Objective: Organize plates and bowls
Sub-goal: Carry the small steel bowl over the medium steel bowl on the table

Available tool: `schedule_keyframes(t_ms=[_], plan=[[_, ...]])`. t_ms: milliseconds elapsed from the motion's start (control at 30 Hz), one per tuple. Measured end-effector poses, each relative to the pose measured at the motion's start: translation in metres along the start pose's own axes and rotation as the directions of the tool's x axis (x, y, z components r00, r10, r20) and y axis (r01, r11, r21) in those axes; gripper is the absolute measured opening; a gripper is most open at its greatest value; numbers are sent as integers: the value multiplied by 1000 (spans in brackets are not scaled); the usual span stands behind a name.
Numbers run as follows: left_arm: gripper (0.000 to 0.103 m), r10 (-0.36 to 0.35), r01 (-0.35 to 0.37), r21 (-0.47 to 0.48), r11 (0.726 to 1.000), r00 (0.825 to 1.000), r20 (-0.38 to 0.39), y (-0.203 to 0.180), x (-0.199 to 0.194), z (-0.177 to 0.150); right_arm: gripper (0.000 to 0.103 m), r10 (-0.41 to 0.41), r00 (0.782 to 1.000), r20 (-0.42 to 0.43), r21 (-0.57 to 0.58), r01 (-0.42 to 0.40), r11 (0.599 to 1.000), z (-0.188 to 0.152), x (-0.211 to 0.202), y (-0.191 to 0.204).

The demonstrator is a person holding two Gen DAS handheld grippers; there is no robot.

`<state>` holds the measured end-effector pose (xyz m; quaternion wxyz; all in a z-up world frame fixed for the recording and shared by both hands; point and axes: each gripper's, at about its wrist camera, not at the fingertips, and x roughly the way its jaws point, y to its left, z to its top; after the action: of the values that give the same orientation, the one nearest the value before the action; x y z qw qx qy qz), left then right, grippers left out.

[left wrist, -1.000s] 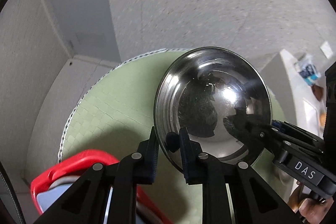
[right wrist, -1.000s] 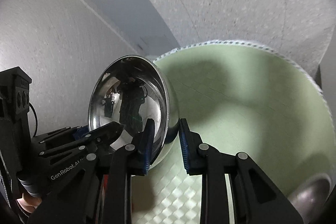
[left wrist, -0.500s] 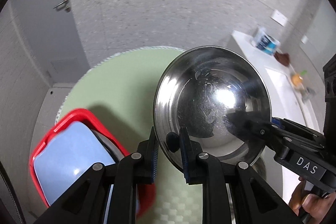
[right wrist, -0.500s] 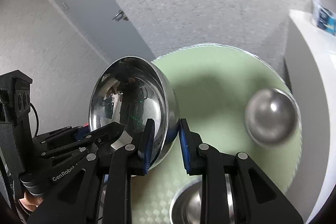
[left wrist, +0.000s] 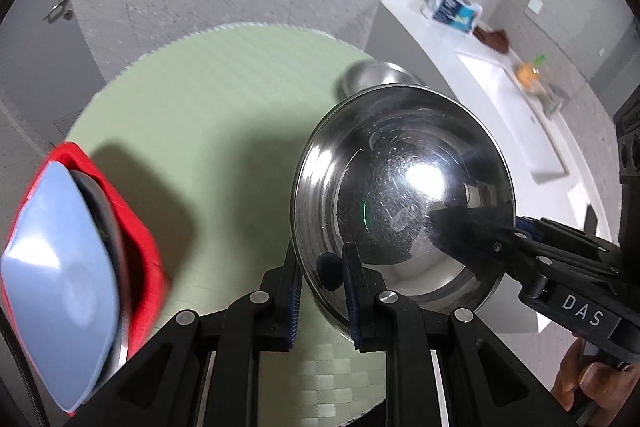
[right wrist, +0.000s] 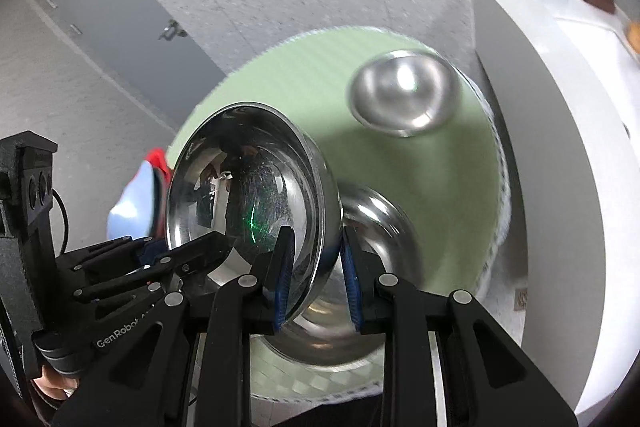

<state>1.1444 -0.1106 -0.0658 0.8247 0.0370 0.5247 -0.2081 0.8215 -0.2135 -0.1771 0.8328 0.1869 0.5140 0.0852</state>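
Left gripper [left wrist: 322,281] pinches the held bowl [left wrist: 404,203] rim at 6 o'clock; right gripper [right wrist: 314,271] pinches the rim opposite. Bowl is airborne, tilted, above a second bowl [right wrist: 384,227]. Judgement: level it first, lower both hands together, nest it, then release. Plates [left wrist: 56,267] at 9 o'clock. Surface: round green mat [left wrist: 224,131]; third bowl [right wrist: 404,93] at 1 o'clock; white counter [right wrist: 560,131] at 3 o'clock.
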Motion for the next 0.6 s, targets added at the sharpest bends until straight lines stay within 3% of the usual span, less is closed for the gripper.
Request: schedule_keyframes(t_ms=[300, 600], plan=[[17, -15, 16, 14, 1000, 999, -43, -8, 37, 6, 24, -55, 996, -66, 25, 57, 998, -14, 16, -19], [19, -4, 5, 52, 999, 1000, -29, -19, 46, -4, 27, -126, 990, -65, -15, 125, 992, -20, 17, -13]])
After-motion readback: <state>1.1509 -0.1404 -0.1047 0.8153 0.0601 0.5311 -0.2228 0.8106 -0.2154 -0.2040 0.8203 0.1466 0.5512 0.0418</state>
